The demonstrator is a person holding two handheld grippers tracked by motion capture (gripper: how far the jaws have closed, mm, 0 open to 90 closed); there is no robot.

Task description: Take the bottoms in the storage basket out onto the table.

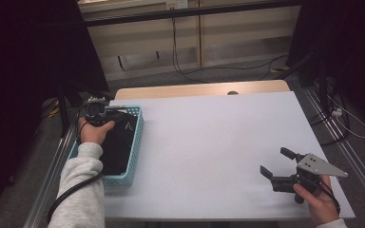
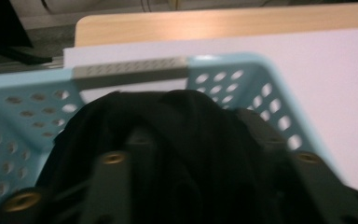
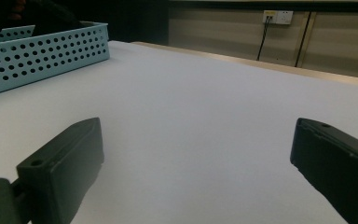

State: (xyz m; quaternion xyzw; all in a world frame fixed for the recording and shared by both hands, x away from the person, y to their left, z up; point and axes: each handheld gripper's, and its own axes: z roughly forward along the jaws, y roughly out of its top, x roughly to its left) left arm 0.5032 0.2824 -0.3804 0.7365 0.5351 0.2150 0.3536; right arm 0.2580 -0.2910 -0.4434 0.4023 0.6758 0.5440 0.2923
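Note:
A light blue perforated basket point(image 1: 136, 142) stands at the left edge of the white table point(image 1: 218, 133), and a black cloth point(image 1: 119, 145) lies in it. My left gripper point(image 1: 97, 112) hovers over the basket's far left corner. In the left gripper view its jaws stand apart over the black cloth point(image 2: 182, 112), which bulges up between them inside the basket point(image 2: 23, 121); the left gripper point(image 2: 193, 133) is open. My right gripper point(image 1: 276, 162) rests low at the table's near right, open, with bare table between its jaws point(image 3: 198, 140).
The basket point(image 3: 42, 51) shows far to the left in the right gripper view. A wooden strip point(image 1: 195, 89) edges the table's far side. Cables point(image 1: 180, 66) run across the floor behind, and metal rails flank both sides of the table.

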